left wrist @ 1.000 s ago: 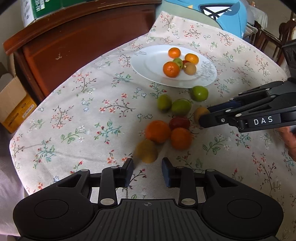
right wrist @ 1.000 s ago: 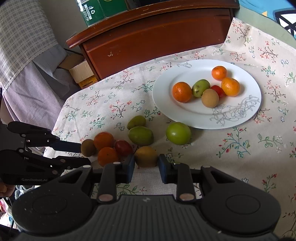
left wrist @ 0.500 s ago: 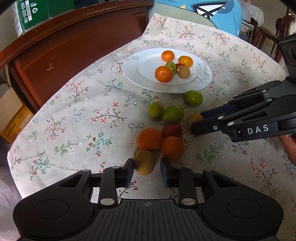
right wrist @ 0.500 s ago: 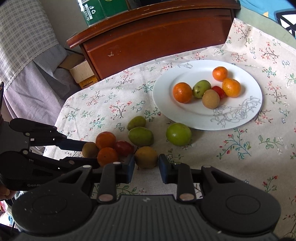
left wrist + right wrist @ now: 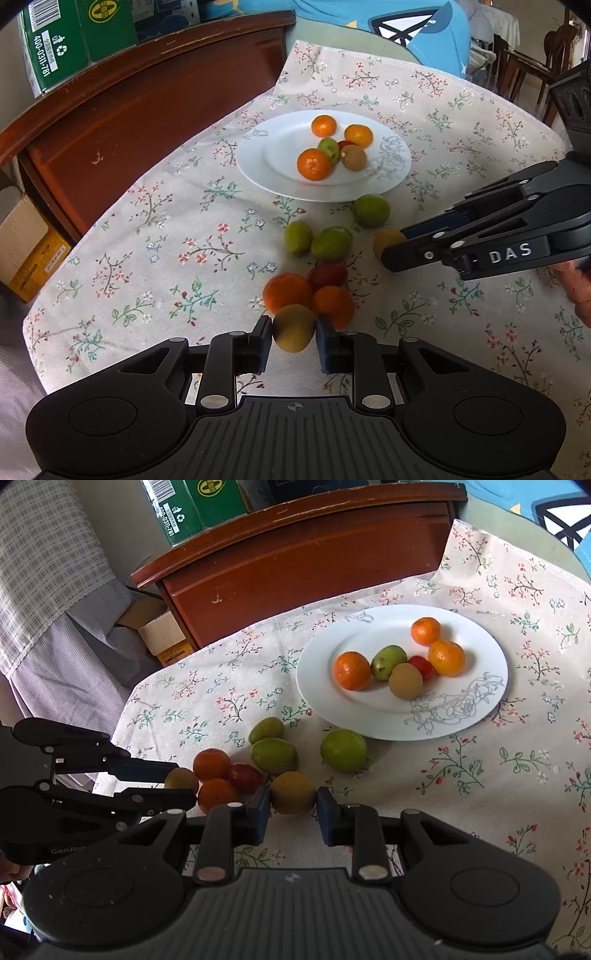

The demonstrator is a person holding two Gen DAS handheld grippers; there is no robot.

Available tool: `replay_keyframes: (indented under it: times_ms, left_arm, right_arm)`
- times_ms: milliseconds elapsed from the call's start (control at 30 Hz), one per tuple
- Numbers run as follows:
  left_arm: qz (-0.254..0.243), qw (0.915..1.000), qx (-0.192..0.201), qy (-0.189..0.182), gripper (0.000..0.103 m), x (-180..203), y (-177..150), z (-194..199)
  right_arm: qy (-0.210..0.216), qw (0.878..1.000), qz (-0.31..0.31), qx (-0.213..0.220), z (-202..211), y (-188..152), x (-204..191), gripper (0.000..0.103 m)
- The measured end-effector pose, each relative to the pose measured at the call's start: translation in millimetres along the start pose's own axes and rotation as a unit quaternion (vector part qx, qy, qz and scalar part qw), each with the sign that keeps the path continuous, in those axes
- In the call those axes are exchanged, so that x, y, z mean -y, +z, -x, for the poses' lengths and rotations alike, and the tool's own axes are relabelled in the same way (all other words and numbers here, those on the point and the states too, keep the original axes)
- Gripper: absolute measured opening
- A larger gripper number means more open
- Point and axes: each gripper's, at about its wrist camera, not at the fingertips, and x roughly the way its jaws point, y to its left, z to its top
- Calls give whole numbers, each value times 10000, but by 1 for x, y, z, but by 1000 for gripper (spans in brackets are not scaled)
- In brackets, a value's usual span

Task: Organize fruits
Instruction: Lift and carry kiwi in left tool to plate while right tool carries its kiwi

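A white plate [image 5: 388,173] [image 5: 317,686] holds several fruits: oranges, a green one, a red one and a kiwi. Loose on the floral cloth before it lie two oranges [image 5: 286,291], a red fruit [image 5: 327,271] and three green fruits [image 5: 330,242]. My left gripper [image 5: 293,339] is closing on a brown kiwi [image 5: 293,328] [image 5: 181,778] at the pile's near end, and both pads touch it. My right gripper [image 5: 293,808] is shut on another yellow-brown fruit [image 5: 293,792] [image 5: 386,240], resting on the cloth beside the green fruits.
A dark wooden cabinet [image 5: 147,110] with a green carton [image 5: 74,40] on it stands past the table's left edge. A cardboard box [image 5: 26,251] sits on the floor below it. Blue fabric [image 5: 424,33] lies at the far end, with chairs [image 5: 535,74] beyond.
My left gripper came forward over the brown kiwi and its jaws narrowed until they touch it. The right gripper kept still on its fruit.
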Motion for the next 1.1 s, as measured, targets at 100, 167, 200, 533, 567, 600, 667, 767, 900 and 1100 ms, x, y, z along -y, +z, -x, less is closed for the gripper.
replay_keyframes:
  times_ms: [100, 167, 200, 533, 567, 600, 667, 767, 900, 1100]
  left_arm:
    - [75, 9999, -111, 27, 24, 0, -3, -5]
    - [-70, 9998, -188, 49, 25, 5, -6, -10]
    - [-92, 9998, -169, 41, 24, 6, -5, -10]
    - [64, 9998, 189, -29, 24, 2, 8, 11]
    - [84, 9996, 255, -16, 24, 2, 10, 14]
    - [102, 9994, 320, -8, 24, 2, 13, 16]
    - [148, 9989, 444, -9, 24, 2, 17, 20]
    - [210, 9979, 619, 7, 24, 3, 25, 24]
    - [278, 9963, 812, 18, 24, 5, 37, 26]
    - [573, 9920, 1126, -21, 24, 7, 54, 25]
  right_arm:
    - [3, 10000, -6, -59, -1, -2, 0, 27]
    - [-7, 10000, -27, -73, -1, -3, 1, 27]
    - [-1, 10000, -34, -67, -1, -3, 2, 27]
    - [34, 9998, -152, 154, 15, 5, 10, 27]
    - [37, 9997, -171, 172, 16, 6, 11, 27]
    - [35, 9996, -186, 190, 18, 6, 12, 27]
    - [32, 9995, -207, 227, 20, 8, 14, 27]
    - [29, 9993, -249, 288, 24, 10, 17, 27]
    - [17, 9984, -326, 463, 34, 18, 23, 27]
    - [-55, 9951, -547, 820, 51, 33, 38, 27]
